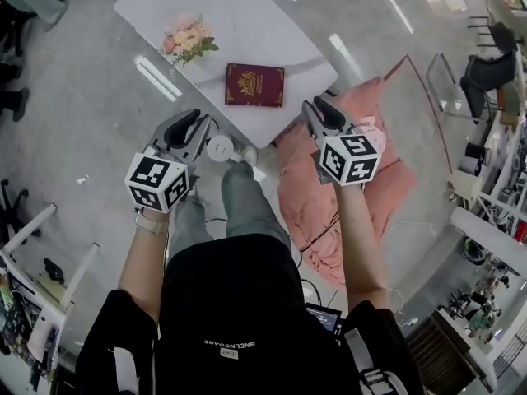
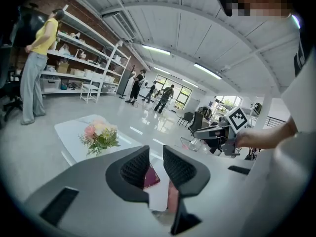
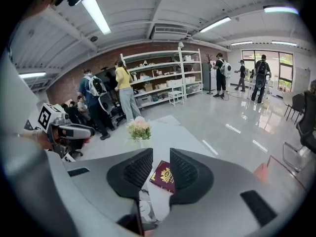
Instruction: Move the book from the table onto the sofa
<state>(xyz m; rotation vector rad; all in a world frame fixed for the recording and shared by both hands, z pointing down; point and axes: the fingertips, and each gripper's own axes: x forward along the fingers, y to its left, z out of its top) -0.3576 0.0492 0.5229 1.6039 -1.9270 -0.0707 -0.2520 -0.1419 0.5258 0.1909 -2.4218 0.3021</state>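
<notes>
The left gripper [image 1: 188,127], jaws slightly apart and empty, hangs short of the white table [image 1: 247,6]. The maroon book [image 1: 254,85] lies untouched by the table's near edge, with pickup and carry both left. The right gripper [image 1: 324,113], likewise parted and empty, hovers beside a pink cushion [image 1: 329,196], possibly the sofa, with open floor around.

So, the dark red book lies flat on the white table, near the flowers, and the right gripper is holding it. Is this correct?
Not quite. The book does lie flat on the white table near the flowers, but the right gripper is not holding it. The right gripper view shows its jaws apart with nothing gripped, and the book lies further off on the table.
</notes>
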